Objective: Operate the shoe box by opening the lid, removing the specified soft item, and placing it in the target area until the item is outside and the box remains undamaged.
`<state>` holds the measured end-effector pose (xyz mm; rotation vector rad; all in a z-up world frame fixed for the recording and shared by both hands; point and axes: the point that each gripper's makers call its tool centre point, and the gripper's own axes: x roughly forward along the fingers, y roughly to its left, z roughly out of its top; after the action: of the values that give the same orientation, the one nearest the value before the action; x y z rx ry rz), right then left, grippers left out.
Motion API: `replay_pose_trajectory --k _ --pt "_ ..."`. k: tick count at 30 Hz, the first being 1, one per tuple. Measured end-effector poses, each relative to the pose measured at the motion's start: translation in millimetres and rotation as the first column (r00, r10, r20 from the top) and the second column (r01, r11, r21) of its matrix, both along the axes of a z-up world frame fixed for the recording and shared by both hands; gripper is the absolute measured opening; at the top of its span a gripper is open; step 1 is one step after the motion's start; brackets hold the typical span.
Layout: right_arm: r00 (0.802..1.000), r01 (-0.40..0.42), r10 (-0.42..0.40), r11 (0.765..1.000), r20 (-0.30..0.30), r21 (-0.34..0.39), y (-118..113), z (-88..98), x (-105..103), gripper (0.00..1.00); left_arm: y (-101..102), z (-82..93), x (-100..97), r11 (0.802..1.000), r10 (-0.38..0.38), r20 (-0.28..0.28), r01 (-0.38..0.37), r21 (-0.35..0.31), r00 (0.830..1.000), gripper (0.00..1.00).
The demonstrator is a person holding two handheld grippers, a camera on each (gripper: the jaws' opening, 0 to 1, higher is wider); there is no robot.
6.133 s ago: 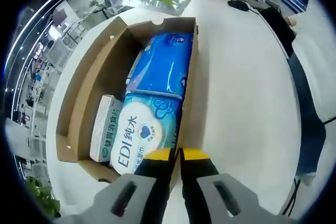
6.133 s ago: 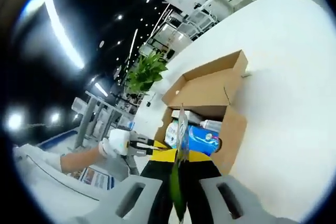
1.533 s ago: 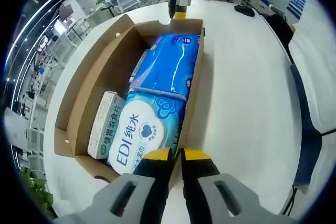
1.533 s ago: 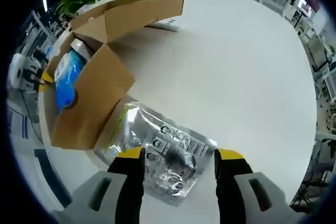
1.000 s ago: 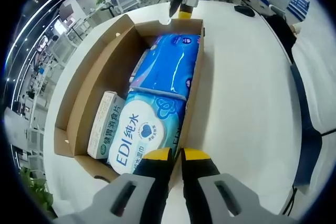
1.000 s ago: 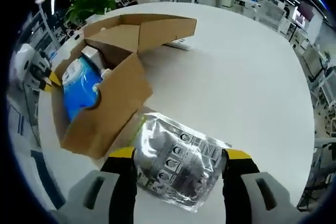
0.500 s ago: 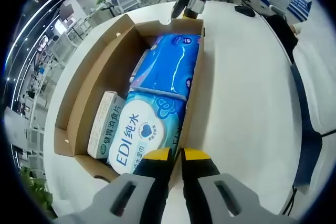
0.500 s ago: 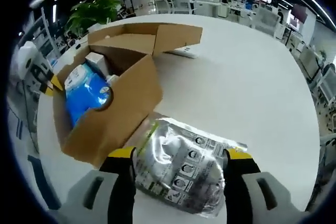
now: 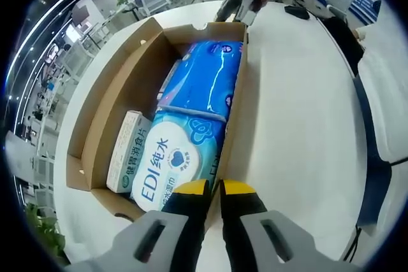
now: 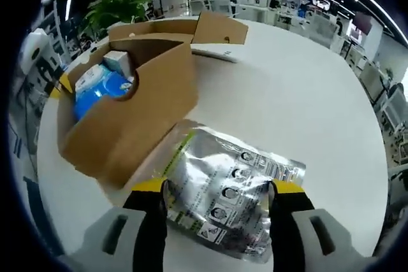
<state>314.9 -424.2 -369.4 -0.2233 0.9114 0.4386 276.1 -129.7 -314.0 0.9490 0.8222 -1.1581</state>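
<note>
The open cardboard shoe box (image 9: 108, 93) holds a blue tissue pack (image 9: 207, 81), a blue-and-white EDI wipes pack (image 9: 175, 160) and a small white carton (image 9: 127, 151). My left gripper (image 9: 213, 188) is shut on the near end of the box's right wall. A silver foil pouch (image 10: 236, 170) lies flat on the white table beside the box (image 10: 127, 113), outside it. My right gripper (image 10: 218, 188) stands open, its two jaws on either side of the pouch's near end. At the box's far end, in the left gripper view, are the right gripper (image 9: 239, 7) and a person's hand.
The box's lid flap (image 10: 217, 30) stands open at its far side, with a flat white object (image 10: 213, 52) on the table (image 10: 306, 93) beyond it. A potted plant (image 10: 118, 4) and office desks lie further back. A dark chair (image 9: 376, 157) stands by the table's edge.
Six seconds ago my right gripper held the pouch over the box; now the pouch lies on the table and the jaws are apart. The right view has tilted lower. The left gripper keeps its hold.
</note>
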Motion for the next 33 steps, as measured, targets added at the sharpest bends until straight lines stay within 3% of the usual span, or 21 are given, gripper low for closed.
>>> replay_pose_trajectory --k 16,29,33 --pt "0.998 0.069 -0.069 0.998 -0.009 -0.009 -29 -0.3 -9 0.6 0 0.2 -0.2 1.0 0.001 0.005 -0.001 0.007 1.0 0.06" --pt "0.997 0.07 -0.07 0.998 -0.024 -0.001 -30 1.1 -10 0.61 1 0.0 0.1 1.0 0.003 0.004 -0.003 0.008 1.0 0.07" --pt "0.996 0.081 -0.08 0.996 -0.036 0.044 -25 13.9 -13 0.66 1 0.4 0.0 1.0 0.004 0.004 -0.004 0.006 1.0 0.07"
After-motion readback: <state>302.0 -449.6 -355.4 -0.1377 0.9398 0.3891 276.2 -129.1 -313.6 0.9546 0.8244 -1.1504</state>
